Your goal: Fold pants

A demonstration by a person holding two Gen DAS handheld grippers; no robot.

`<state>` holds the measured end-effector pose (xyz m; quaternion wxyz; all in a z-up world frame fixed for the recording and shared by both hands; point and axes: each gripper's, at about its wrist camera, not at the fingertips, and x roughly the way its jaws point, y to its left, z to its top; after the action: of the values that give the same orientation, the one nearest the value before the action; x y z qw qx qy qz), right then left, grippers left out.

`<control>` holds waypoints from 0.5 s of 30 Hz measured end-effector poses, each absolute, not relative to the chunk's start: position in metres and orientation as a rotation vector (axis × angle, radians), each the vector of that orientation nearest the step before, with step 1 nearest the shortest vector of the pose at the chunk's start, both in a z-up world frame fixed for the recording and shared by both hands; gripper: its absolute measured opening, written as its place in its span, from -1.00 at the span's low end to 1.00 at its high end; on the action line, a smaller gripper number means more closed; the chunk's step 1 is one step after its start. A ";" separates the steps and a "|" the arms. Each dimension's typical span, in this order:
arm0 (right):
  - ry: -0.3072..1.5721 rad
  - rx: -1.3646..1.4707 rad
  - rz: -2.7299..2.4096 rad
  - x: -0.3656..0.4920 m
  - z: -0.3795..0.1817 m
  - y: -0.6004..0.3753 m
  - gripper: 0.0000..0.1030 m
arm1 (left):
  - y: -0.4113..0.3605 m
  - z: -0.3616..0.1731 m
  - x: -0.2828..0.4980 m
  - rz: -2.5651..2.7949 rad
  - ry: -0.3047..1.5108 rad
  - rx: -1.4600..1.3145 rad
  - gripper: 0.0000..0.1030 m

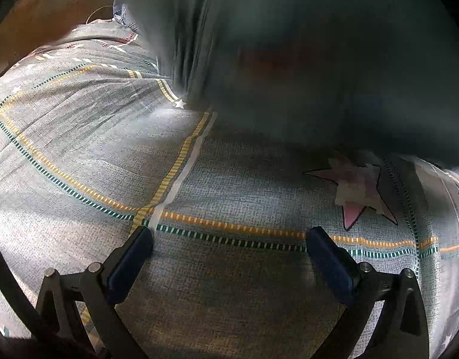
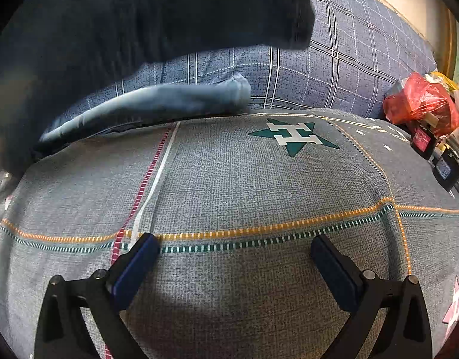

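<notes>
Dark blue-grey pants [image 1: 304, 59] fill the upper right of the left wrist view, blurred, above a grey patterned bedspread [image 1: 109, 149]. They also show in the right wrist view [image 2: 124, 24] at the upper left, hanging over the bedspread [image 2: 244, 179]. My left gripper [image 1: 229, 239] is open and empty, close over the bedspread below the pants. My right gripper [image 2: 235, 245] is open and empty over the bedspread, to the right of the pants. What holds the pants up is hidden.
A light blue denim garment [image 2: 157, 104] lies at the bedspread's far edge against a blue checked pillow [image 2: 334, 68]. A red plastic bag [image 2: 421, 104] and small dark boxes [image 2: 448, 167] sit at the right. Brown floor [image 1: 49, 9] shows at upper left.
</notes>
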<state>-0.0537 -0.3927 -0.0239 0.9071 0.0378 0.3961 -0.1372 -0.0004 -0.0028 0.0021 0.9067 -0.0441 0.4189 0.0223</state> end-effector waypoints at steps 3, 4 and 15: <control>0.819 0.077 -0.283 -0.054 -0.025 -0.393 1.00 | -0.004 0.004 0.000 0.048 0.866 -0.086 1.00; 0.821 0.078 -0.286 -0.054 -0.025 -0.392 1.00 | -0.004 0.005 0.000 0.047 0.864 -0.088 1.00; 0.814 0.073 -0.291 -0.053 -0.026 -0.390 1.00 | 0.000 0.000 -0.001 0.060 0.863 -0.094 1.00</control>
<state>-0.0532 -0.3902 -0.0260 0.9073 0.0352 0.3945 -0.1411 -0.0010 0.0002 -0.0002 0.9068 -0.0457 0.4182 0.0291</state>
